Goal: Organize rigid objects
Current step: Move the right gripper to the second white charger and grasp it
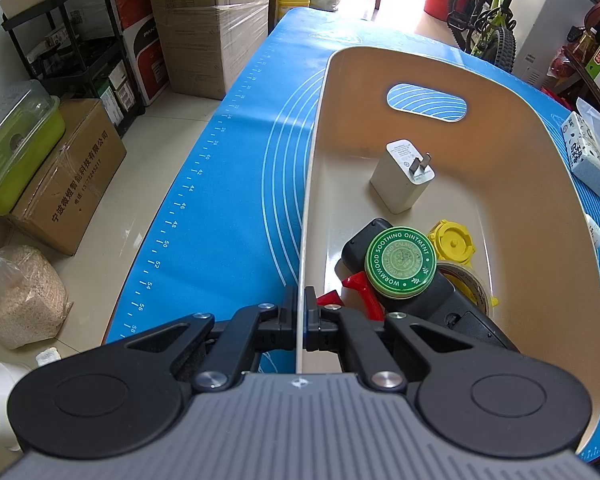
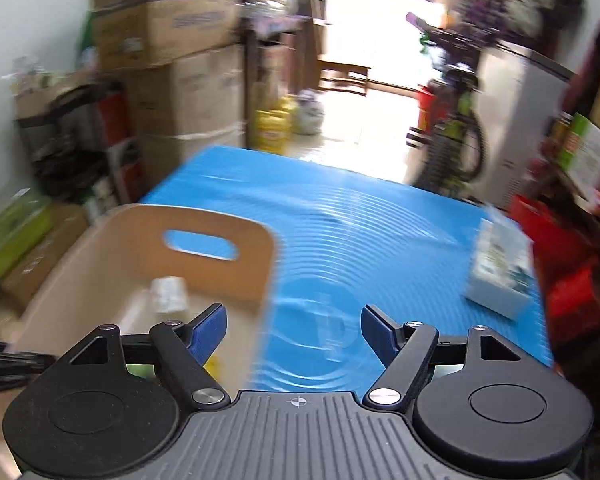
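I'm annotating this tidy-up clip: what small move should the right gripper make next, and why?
Probably swing toward the white box on the blue mat. The right gripper is open and empty, the left gripper is shut on the beige bin wall, and that box lies outside the bin.

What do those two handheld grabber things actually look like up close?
Both look alike. The left gripper and right gripper each have a grey ribbed body with a small crosshair mark, two round black discs at the sides, and black linkage arms joined by silver screws. The right one's pads are blue. No cables or sleeves show.
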A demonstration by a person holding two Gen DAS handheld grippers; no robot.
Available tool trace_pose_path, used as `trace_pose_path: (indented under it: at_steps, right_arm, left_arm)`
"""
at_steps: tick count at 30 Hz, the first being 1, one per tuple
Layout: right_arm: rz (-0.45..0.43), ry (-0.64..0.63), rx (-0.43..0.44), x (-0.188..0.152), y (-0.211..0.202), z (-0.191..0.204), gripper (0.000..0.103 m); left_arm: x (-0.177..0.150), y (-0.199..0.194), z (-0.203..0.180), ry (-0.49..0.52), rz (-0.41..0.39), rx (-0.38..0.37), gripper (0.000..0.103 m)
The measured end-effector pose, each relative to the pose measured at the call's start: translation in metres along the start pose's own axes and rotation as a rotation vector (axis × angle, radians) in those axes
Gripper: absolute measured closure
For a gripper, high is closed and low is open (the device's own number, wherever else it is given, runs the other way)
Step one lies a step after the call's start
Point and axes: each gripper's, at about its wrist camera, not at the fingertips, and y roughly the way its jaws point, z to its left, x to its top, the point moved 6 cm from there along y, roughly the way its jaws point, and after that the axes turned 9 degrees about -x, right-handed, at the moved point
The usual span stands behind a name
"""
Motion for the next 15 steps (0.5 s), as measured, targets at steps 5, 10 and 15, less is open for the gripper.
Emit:
trace_pose_path:
  at_steps: [5, 10, 15]
  right_arm:
    - [0.069, 0.049, -0.093, -0.017, 0.029, -0.035, 0.024]
    - [0.158, 0.085, -0.131, -0.045, 0.062, -0.045, 0.024]
    - [0.233, 0.134, -0.138, -0.074, 0.088, -0.047, 0.025]
  left_arm:
    - [0.000, 0.000, 0.000, -0.001, 0.000, -0.001, 0.099]
    - [0.000, 0.000, 0.001, 0.001, 0.000, 0.000, 0.099]
    - [0.000, 0.000, 0.000, 0.001, 0.000, 0.001, 0.099]
